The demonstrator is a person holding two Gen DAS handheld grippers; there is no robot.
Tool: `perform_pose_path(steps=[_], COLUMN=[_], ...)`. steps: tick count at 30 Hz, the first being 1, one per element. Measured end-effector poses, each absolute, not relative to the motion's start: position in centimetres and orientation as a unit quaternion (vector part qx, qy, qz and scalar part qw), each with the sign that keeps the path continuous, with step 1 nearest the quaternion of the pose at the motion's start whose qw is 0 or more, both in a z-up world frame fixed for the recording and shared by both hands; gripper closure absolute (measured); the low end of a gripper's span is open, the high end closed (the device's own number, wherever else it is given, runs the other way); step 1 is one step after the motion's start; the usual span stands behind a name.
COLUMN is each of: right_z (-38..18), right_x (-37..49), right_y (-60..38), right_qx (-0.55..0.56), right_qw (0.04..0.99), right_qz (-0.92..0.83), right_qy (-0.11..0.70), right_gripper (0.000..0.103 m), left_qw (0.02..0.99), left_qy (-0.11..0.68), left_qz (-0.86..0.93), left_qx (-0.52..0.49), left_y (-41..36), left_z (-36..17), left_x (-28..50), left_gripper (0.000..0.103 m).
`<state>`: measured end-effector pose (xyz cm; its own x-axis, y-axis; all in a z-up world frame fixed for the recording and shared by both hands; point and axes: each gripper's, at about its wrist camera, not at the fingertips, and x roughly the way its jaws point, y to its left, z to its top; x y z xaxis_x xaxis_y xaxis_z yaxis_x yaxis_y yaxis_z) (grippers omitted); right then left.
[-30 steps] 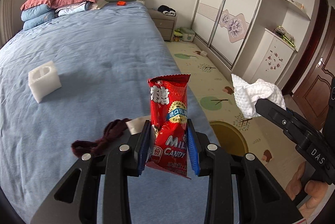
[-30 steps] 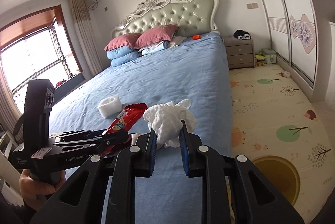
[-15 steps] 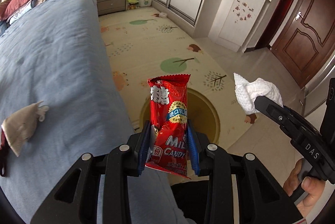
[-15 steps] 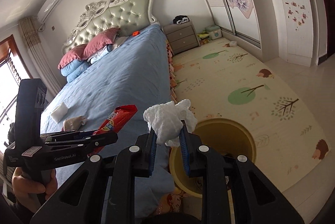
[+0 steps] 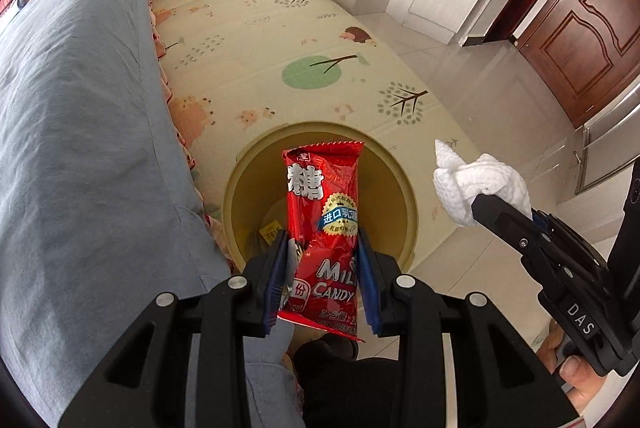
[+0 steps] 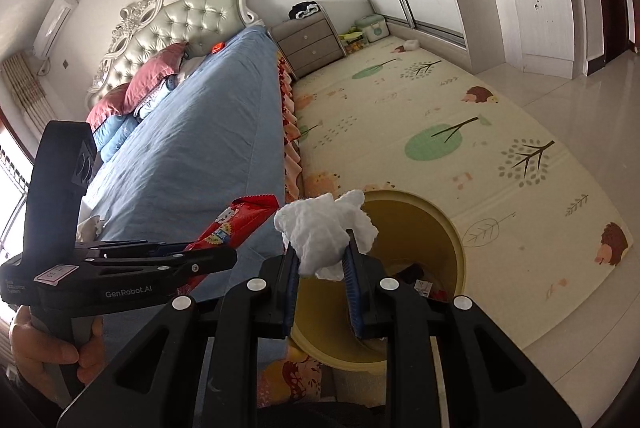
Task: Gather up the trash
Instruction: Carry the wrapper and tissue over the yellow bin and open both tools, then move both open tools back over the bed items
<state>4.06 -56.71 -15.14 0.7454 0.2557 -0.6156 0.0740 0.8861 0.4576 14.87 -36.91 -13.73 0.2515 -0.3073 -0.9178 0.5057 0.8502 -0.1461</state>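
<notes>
The left gripper (image 5: 322,260) clamped the candy wrapper (image 5: 322,224) above the yellow bin (image 5: 404,188); the right gripper (image 6: 322,270) pinched a crumpled tissue (image 6: 326,232) (nearer the rim). Released there, the light tissue might drift outside onto the play mat (image 6: 500,132).

Black tool (image 5: 322,268), blue pads (image 5: 276,284), seemingly ribbed

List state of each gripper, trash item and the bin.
Left gripper: shut on candy wrapper.
Candy wrapper: upright, held in front of the bin opening.
Right gripper: shut on tissue.
Tissue: crumpled, held near the bin.
Bin: open, on the floor beside the bed, some trash inside.
</notes>
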Motion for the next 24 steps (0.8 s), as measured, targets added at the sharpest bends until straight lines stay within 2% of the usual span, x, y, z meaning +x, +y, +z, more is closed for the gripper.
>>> perform_pose_path(steps=[5,6,7,8,9,24], right_z=[-16.6,-17.0,-17.3,-17.7,-17.9,-18.4], right_x=[5.4,5.6,5.9,6.1,6.0,4.9], right_y=[-57.3,-57.4,-57.5,-57.6,-57.6,-57.9], right_qx=[0.239,0.24,0.239,0.239,0.239,0.249], right_qw=[0.899,0.896,0.893,0.891,0.891,0.884], right_qz=[0.042,0.041,0.039,0.03,0.019,0.014], right_qy=[0.365,0.371,0.379,0.384,0.386,0.395], right_gripper=[0.077,0.063,0.039,0.03,0.024,0.026], left_qw=[0.779,0.779,0.78,0.786,0.792,0.79], left_qy=[0.566,0.567,0.567,0.566,0.562,0.559], left_qz=[-0.258,-0.256,-0.252,-0.24,-0.227,-0.24], left_qx=[0.079,0.077,0.074,0.073,0.069,0.08], left_y=[-36.6,-36.6,-36.6,-36.5,-36.2,-36.8], left_z=[-14.4,-14.5,-14.6,-14.7,-14.7,-14.5], left_x=[15.9,16.1,16.4,16.6,16.8,16.6], left_gripper=[0.067,0.051,0.014,0.002,0.006,0.005])
